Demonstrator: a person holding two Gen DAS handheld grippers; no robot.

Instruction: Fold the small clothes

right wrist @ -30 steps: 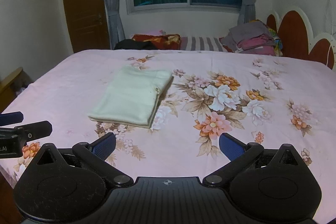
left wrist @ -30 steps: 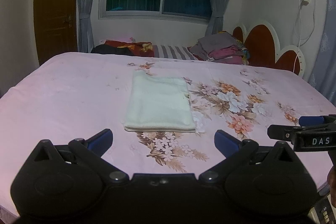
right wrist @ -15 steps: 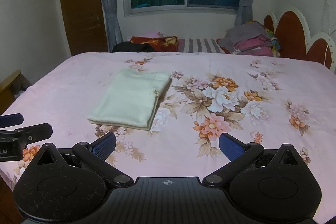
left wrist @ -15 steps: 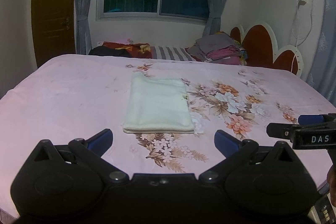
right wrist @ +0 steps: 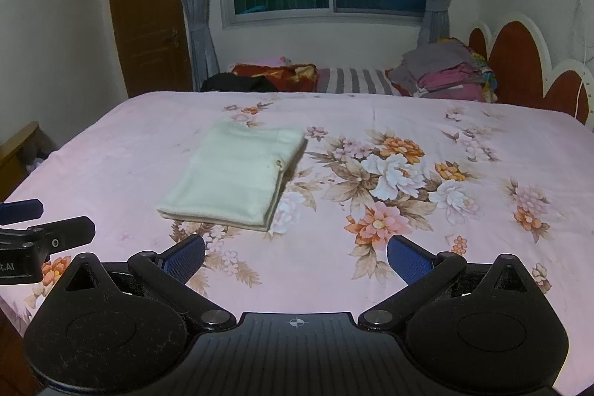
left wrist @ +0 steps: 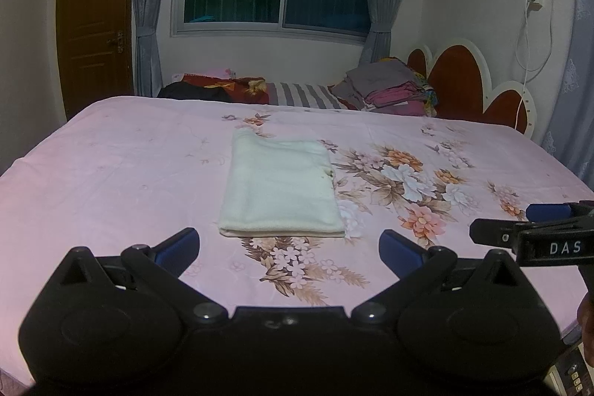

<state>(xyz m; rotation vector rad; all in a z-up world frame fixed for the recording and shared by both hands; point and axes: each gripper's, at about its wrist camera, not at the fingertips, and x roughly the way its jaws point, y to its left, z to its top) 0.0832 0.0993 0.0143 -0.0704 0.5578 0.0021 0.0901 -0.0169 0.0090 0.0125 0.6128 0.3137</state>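
Note:
A cream garment (left wrist: pixel 280 186) lies folded into a neat rectangle on the pink floral bedspread (left wrist: pixel 111 173); it also shows in the right wrist view (right wrist: pixel 237 173). My left gripper (left wrist: pixel 289 247) is open and empty, held above the bed's near edge just short of the garment. My right gripper (right wrist: pixel 295 257) is open and empty, to the right of the garment and nearer than it. The right gripper's side shows at the right of the left wrist view (left wrist: pixel 534 236). The left gripper's side shows at the left of the right wrist view (right wrist: pixel 41 240).
A stack of folded clothes (left wrist: pixel 389 88) sits at the far right by the red headboard (left wrist: pixel 460 84). Dark and red bedding (left wrist: pixel 219 88) lies along the far edge under the window. A wooden door (left wrist: pixel 96 21) stands at the far left.
Both grippers have tilted slightly so the bed and garment sit a little lower in view. The garment has not moved and both grippers stay open.

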